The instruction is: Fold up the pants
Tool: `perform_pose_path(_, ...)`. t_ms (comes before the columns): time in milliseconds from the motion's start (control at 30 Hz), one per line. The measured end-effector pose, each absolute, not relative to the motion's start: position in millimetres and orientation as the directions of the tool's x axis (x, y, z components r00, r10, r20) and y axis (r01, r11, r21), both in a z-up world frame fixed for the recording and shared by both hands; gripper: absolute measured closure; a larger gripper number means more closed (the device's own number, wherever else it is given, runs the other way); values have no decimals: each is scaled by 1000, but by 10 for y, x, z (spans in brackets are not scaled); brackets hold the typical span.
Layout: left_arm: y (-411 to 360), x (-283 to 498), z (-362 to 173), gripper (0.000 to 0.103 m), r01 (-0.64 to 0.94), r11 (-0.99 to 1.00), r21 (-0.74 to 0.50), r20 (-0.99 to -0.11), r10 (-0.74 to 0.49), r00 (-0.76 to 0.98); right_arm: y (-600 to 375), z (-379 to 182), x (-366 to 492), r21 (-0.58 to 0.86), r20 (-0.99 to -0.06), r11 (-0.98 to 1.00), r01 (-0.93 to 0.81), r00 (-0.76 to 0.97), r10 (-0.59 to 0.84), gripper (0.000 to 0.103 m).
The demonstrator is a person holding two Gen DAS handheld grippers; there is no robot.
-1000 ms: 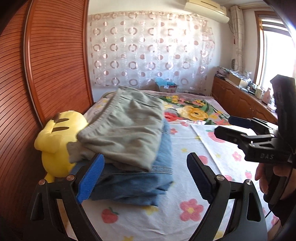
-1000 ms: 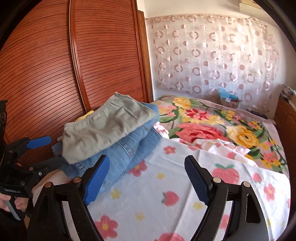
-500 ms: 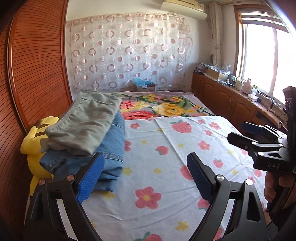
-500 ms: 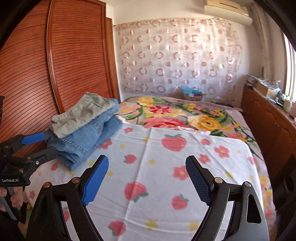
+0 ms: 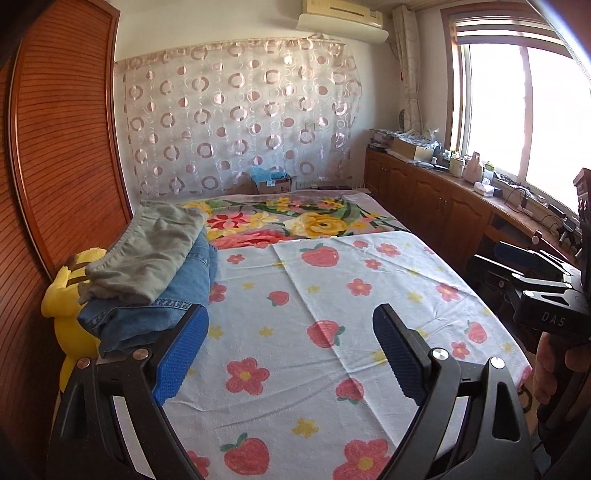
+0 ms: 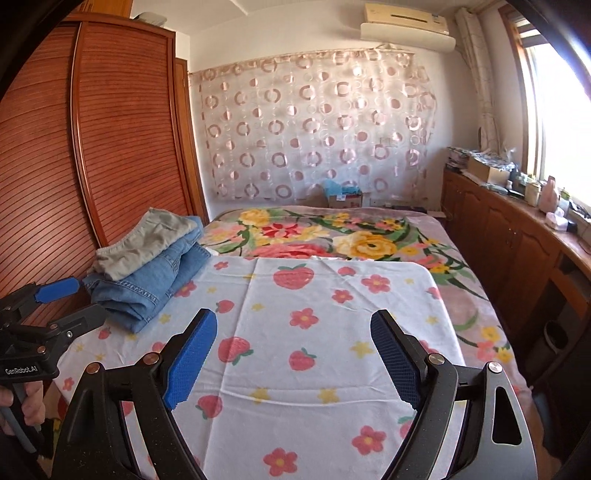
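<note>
Now the left gripper (image 5: pixel 291 349) is held low above the near part of the bed, pointing along it toward the far wall, and its blue-padded jaws stand wide apart with nothing between them. The right gripper (image 6: pixel 293 350) is in the same pose beside it, jaws also wide apart and holding nothing; in the left wrist view it shows at the right edge (image 5: pixel 532 284), with the person's hand (image 5: pixel 546 369) around its handle.

To the left of the left jaw, and partly behind its blue pad, lies the pile of folded pants: the blue jeans (image 5: pixel 159 306) below and the grey-green pants (image 5: pixel 147 254) on top of them. The pile rests on the left side of the bed, close to the wooden wardrobe (image 5: pixel 55 166). A yellow plush toy (image 5: pixel 64 295) sits between the pile and the wardrobe, touching the pile.

Between and beyond the jaws spreads the white sheet (image 5: pixel 332 295) printed with strawberries and flowers. Further ahead it ends on a floral blanket (image 5: pixel 295 221). Behind the bed hangs a curtain (image 5: pixel 240 118) with circles, and above it an air conditioner (image 5: pixel 341 20). To the right of the right jaw runs a row of wooden cabinets (image 6: pixel 509 240) under the window (image 5: pixel 517 110).
</note>
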State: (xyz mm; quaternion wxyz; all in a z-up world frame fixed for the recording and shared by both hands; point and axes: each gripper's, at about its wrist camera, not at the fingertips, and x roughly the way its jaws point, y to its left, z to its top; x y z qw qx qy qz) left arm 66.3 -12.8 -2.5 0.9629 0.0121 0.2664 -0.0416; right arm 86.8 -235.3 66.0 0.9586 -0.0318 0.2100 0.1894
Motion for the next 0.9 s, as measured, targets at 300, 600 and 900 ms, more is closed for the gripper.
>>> perform_pose_path(300,-202,421,230,12,85,996,20,-458,-66,886,-2330,692,523,12,-369,934,-358,866,337,16)
perform_pose_path(600,-119,235,415,12,61,998,15,-408,-50,911,-2435,685,269,1,-298,935,-354,893,338,16)
perform_pose_path(900,-44,181,446,12,41,999,7,-391,-35,920,-2439,569,248,-10,-267,939,-343,906,328,16)
